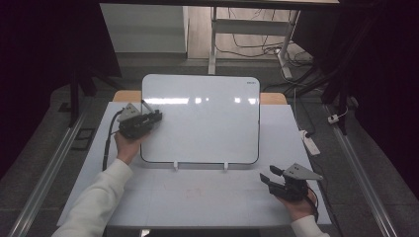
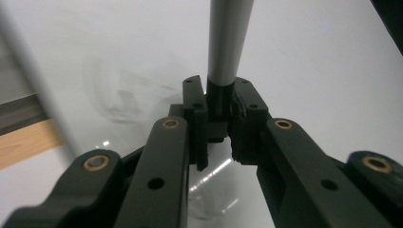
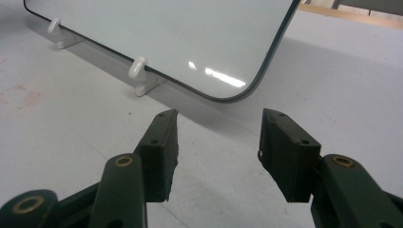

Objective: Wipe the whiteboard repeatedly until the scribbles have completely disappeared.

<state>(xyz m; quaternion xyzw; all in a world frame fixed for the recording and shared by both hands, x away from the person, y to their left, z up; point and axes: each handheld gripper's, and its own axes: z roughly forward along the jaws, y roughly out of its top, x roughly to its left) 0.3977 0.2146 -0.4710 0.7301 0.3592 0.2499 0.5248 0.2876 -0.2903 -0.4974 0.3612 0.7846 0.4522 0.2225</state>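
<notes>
Whiteboard (image 1: 200,118) leans at table centre as the left gripper (image 2: 219,102), at nine o'clock, pinches a marker (image 2: 229,38) seemingly for writing; the right gripper (image 3: 216,142) waits open and empty at five o'clock.

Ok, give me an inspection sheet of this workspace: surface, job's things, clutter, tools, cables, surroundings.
Surface: white table, faint reddish marks near the front.
Job's things: whiteboard propped on two white clips, wiped smudges on it; marker, grey barrel, black end.
Clutter: nothing seen.
Tools: left tool shut on the marker at the whiteboard's left edge; right tool open, held over the table's front right.
Cables: one trails from the left tool; more lie on the floor behind.
Surroundings: power strip on the floor at right, desk legs behind, dark sides.
</notes>
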